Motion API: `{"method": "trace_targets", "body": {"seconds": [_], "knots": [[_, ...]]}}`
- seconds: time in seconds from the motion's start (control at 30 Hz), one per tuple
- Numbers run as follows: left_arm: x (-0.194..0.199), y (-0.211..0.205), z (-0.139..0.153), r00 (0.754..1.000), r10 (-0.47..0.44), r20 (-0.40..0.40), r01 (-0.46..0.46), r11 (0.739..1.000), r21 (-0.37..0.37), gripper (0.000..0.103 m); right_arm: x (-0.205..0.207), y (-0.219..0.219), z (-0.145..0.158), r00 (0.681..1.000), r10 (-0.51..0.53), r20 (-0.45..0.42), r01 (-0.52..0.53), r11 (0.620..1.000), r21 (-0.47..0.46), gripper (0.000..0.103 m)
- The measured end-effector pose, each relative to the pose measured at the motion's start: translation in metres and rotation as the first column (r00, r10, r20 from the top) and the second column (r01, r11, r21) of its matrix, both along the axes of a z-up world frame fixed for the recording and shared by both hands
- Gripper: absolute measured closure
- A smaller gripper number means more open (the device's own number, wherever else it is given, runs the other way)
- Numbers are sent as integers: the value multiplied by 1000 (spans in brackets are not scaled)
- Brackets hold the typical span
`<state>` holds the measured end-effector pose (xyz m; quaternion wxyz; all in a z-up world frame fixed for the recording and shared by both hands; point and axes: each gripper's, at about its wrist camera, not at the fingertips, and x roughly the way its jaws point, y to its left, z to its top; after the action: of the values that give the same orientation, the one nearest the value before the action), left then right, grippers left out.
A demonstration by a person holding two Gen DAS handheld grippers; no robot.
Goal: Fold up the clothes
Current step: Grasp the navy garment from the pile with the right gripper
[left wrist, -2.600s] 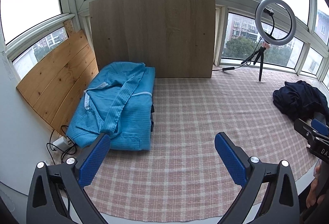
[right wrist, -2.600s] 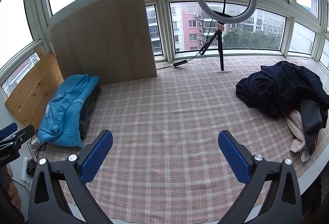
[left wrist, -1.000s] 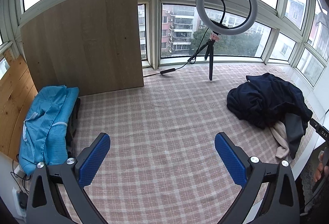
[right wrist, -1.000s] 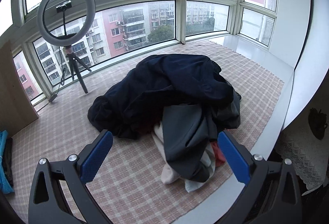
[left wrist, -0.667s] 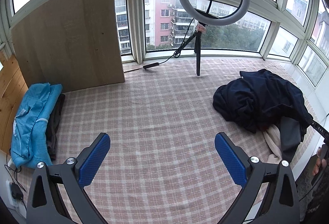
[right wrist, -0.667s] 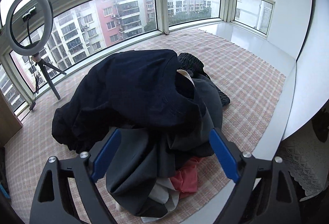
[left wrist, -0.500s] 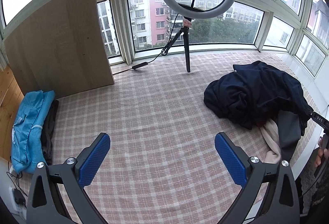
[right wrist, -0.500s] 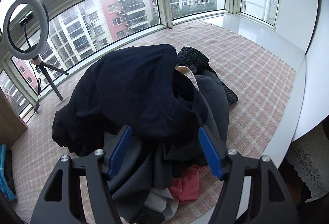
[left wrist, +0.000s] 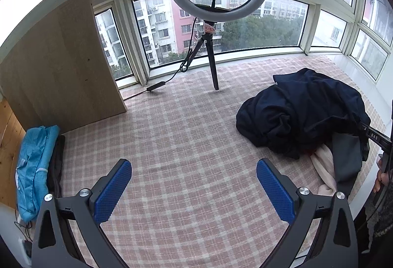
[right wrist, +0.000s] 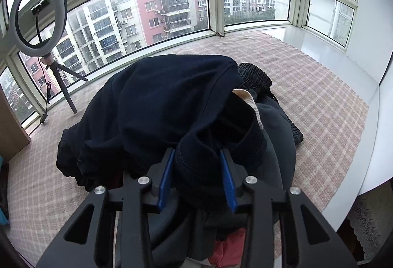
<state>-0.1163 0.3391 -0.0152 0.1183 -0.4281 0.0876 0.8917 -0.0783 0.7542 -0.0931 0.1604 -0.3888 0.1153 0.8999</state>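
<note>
Navy fabric between closing blue pads.
The right gripper (right wrist: 197, 175) is closing its jaws on a fold of the navy garment (right wrist: 167, 105) atop the clothes pile (left wrist: 304, 118) on the checked cloth (left wrist: 186, 135); the left gripper (left wrist: 194, 190) hangs wide open over bare cloth.

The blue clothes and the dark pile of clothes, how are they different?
The blue clothes are light blue and lie neatly folded at the left edge by the wooden boards. The dark pile is navy, grey and cream, crumpled in a heap at the right.

Nothing touches the blue clothes. The right tongs are closing on a fold of the dark pile; the left tongs are open and empty.

Both lie on the checked cloth.
</note>
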Motion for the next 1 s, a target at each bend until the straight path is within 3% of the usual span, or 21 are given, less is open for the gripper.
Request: {"method": "trace_targets", "body": {"seconds": [0.1, 0.2, 0.4, 0.5, 0.6, 0.67, 0.73, 0.87, 1.0], "knots": [[-3, -2, 0, 1000, -2, -1, 2, 1000, 1, 1, 3, -2, 7, 999, 30, -30, -30, 1000, 1, 90], [-5, -7, 0, 1000, 1, -5, -1, 1000, 3, 1, 10, 4, 24, 992, 47, -118, -53, 997, -48, 90], [-12, -27, 1, 999, 35, -18, -35, 999, 27, 1, -3, 15, 87, 964, 73, -255, -106, 987, -119, 91], [-15, -40, 4, 998, 60, -27, -59, 997, 44, 1, -26, -8, 127, 938, 137, -317, -168, 983, -70, 91], [-13, -55, 9, 995, 89, -49, -86, 995, 58, 1, -48, -57, 170, 889, 262, -376, -313, 947, -79, 91], [-12, -68, 14, 991, 115, -68, -111, 992, 61, 1, -60, -95, 200, 838, 354, -415, -418, 905, -73, 92], [-11, -84, 19, 985, 151, -84, -145, 987, 69, 1, -63, -147, 235, 756, 473, -452, -533, 846, -6, 92], [-7, -125, 28, 964, 244, -104, -234, 967, 98, 1, -41, -238, 304, 524, 660, -539, -715, 684, 142, 92], [7, -170, 38, 931, 341, -129, -331, 939, 99, 1, -9, -293, 336, 347, 763, -546, -799, 545, 255, 92]]}}
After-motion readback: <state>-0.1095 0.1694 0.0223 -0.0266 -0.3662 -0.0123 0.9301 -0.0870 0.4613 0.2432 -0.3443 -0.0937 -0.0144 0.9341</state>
